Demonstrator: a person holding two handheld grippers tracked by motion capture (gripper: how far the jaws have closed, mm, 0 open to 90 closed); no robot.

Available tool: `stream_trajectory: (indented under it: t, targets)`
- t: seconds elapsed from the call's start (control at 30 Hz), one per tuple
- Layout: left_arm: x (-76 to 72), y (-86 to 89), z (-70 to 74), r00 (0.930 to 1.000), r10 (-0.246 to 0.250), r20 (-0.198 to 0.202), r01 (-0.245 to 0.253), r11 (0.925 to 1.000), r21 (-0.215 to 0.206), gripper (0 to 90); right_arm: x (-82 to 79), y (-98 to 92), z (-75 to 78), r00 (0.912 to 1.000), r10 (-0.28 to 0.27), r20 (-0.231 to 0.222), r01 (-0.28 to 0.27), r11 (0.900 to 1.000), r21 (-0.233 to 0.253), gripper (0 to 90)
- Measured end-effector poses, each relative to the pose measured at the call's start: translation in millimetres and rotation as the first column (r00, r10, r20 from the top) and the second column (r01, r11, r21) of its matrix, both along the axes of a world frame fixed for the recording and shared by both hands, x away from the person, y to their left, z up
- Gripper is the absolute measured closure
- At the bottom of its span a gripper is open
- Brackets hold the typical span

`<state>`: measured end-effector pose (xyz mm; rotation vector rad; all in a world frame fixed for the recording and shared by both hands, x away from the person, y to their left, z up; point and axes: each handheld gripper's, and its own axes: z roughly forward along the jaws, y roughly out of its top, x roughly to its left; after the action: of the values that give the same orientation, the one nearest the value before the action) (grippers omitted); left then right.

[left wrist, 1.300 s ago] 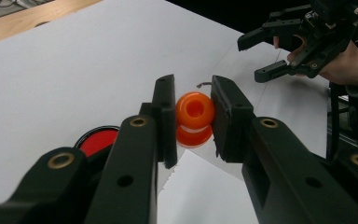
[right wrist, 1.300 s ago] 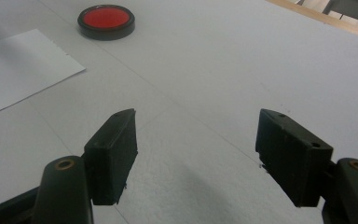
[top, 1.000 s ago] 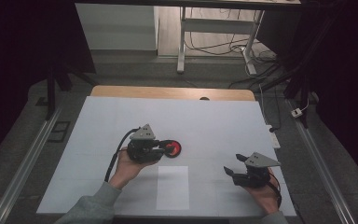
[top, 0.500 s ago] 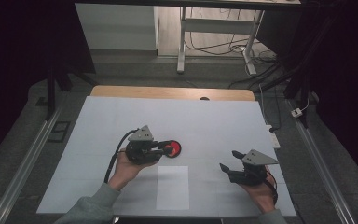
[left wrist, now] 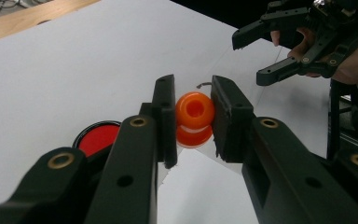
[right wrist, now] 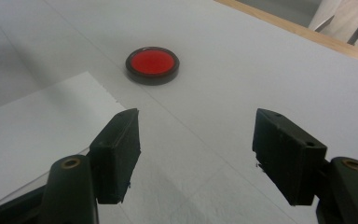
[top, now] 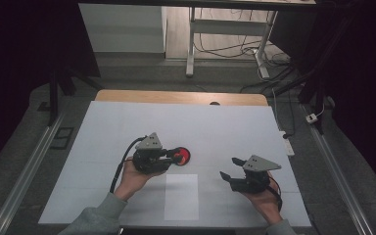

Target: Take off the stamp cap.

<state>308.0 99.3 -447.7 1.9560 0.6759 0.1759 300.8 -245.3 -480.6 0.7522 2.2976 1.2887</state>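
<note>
- Your left gripper [left wrist: 192, 116] has its two flat black jaws pressed on either side of a small orange piece [left wrist: 194, 114], a glossy, rounded, plastic-looking thing with a hollow in its top and a waist around its middle.
- In the left gripper view, that orange piece hangs just above the white table [left wrist: 51, 79]. A round red disc [left wrist: 99, 137] with a dark rim lies at about 8 o'clock from it.
- In the high view, your left gripper [top: 174, 156] sits at the disc [top: 182, 155], and the orange piece is too small to make out there.
- Your right gripper [right wrist: 196, 156] has its blocky, matte jaws spread wide with nothing between them.
- The right gripper view shows the disc [right wrist: 152, 64] flat and smooth at 11 o'clock, well apart from the jaws.
- A paler rectangular sheet [top: 181, 196] lies on the table between your hands.
</note>
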Motion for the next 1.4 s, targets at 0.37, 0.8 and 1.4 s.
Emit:
stream_trajectory:
  t: [0.37,0.8,1.4]
  targets:
    - [1.3,0.0,-1.7,1.0,-0.002,-0.008,0.002,1.0,-0.003,71.8,0.3,16.0,0.9,0.9989,0.046,-0.012,-0.046,0.999,-0.013,32.5]
    - [4.1,-2.5,-4.2,0.9999,-0.004,-0.016,0.004,1.0,-0.001,71.8,3.8,33.7,-3.3,0.9966,0.08,-0.019,-0.081,0.997,-0.015,32.7]
    - [5.7,-3.1,-6.1,0.9997,-0.006,-0.025,0.006,1.0,0.001,71.8,5.0,72.1,-4.2,0.9887,0.149,-0.015,-0.149,0.989,-0.005,33.7]
